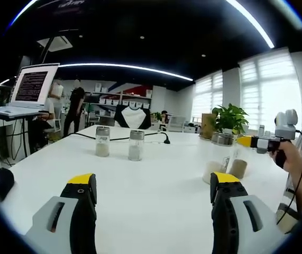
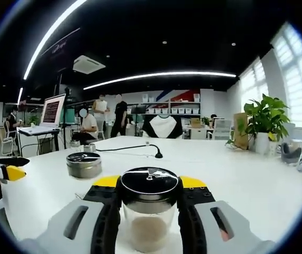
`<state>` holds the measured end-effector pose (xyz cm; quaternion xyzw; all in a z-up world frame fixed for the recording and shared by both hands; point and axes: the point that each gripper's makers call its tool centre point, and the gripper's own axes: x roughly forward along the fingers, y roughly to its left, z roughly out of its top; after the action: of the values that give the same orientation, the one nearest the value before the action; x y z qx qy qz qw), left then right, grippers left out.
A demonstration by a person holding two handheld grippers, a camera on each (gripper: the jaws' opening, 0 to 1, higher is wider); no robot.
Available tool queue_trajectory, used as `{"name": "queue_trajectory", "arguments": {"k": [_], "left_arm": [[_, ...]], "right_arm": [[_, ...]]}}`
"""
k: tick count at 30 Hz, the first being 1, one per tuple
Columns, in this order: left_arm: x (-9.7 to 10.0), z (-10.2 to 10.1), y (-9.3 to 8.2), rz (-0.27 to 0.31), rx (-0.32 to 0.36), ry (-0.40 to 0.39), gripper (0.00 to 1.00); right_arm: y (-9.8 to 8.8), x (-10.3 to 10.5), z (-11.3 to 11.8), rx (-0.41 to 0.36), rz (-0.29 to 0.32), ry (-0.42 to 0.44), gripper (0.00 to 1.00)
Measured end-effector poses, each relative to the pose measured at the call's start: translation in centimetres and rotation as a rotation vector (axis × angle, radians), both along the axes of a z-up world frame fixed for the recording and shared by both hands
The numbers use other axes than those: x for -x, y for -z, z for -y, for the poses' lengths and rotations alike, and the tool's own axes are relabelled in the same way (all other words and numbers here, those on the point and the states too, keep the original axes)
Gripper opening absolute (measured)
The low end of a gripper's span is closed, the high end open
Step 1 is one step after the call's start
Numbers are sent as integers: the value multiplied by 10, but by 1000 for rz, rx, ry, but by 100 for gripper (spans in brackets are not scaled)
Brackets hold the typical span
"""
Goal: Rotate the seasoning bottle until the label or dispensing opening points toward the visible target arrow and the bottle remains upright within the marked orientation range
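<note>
Left gripper point(image 1: 153, 193) hangs low over the white table point(image 1: 156, 174) with its yellow-tipped jaws spread wide and nothing between them. Ahead of it, well apart, two small jars point(image 1: 102, 141) with metal caps stand side by side near the middle of the table, and a black cable point(image 1: 140, 136) runs behind them. Farther right in the left gripper view, the right gripper point(image 1: 254, 142) comes in held by a hand point(image 1: 293, 159), at a seasoning bottle point(image 1: 220, 159) near the table's right edge.

In the right gripper view, a second metal-capped jar point(image 2: 83, 164) stands to the left and a little farther off, apart from the gripper. At the middle, the right gripper point(image 2: 149, 203) has its jaws closed against the sides of the seasoning bottle point(image 2: 148, 214), just under its black cap. The bottle stands upright, long axis vertical, pale powder at its bottom. A pie-shaped notch on the cap, likely the dispensing opening, points away from the camera. No target arrow can be made out on the table.

Since the bottle sits squarely between the right jaws and the left gripper is well apart, the turn is likely the right hand's, about the bottle's upright axis.
</note>
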<state>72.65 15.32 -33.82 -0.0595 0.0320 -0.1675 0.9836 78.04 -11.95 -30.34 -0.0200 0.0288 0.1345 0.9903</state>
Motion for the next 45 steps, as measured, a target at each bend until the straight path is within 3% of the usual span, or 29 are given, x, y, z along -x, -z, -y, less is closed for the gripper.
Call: {"name": "queue_trajectory", "arguments": {"k": [13, 17, 45], "left_arm": [[0, -3, -2, 5, -3, -8, 94], [0, -3, -1, 5, -6, -11, 94], [2, -12, -14, 58, -7, -42, 92]], "right_arm": [[-1, 0, 2, -7, 20, 82, 40], [-1, 1, 7, 4, 38, 170, 40], [-2, -3, 12, -5, 72, 358, 40]]}}
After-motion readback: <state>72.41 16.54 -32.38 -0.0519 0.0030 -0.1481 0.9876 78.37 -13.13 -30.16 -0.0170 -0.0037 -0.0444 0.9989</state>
